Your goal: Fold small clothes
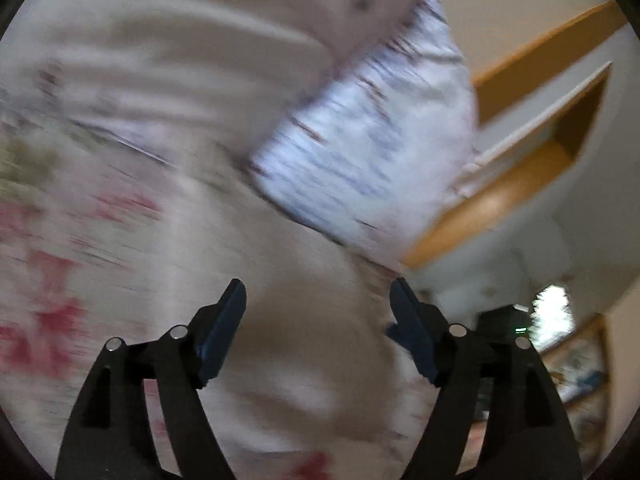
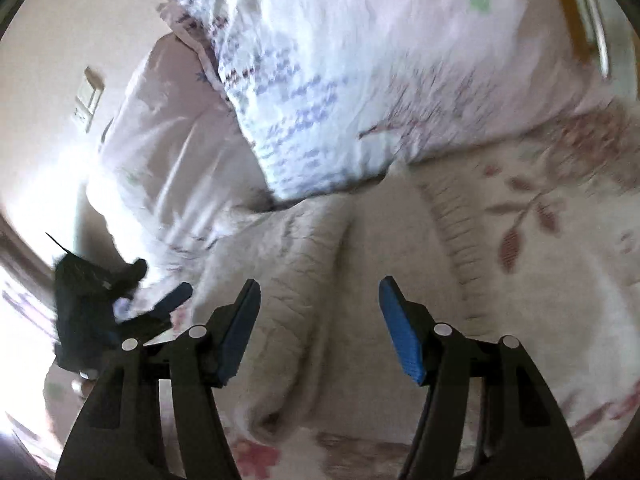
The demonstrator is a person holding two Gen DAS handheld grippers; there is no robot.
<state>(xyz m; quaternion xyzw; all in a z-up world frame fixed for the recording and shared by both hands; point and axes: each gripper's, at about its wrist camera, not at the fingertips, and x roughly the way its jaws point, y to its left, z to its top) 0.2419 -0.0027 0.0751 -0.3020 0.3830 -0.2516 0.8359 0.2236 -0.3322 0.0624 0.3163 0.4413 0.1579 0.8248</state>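
Note:
A cream ribbed knit garment [image 2: 320, 264] lies on the flowered bedspread [image 2: 540, 216], just ahead of my right gripper [image 2: 318, 292], which is open and empty above it. My left gripper [image 1: 318, 296] is open and empty over pale beige cloth [image 1: 296, 320]; that view is blurred and I cannot tell whether this cloth is the garment. The left gripper also shows in the right wrist view [image 2: 120, 304] as a dark shape at the lower left, beside the garment's edge.
A white pillow with blue and purple print [image 2: 320, 92] [image 1: 368, 148] lies at the head of the bed. A pale pink duvet [image 2: 172, 132] is bunched on the left. A wooden headboard [image 1: 528, 148] and wall stand behind.

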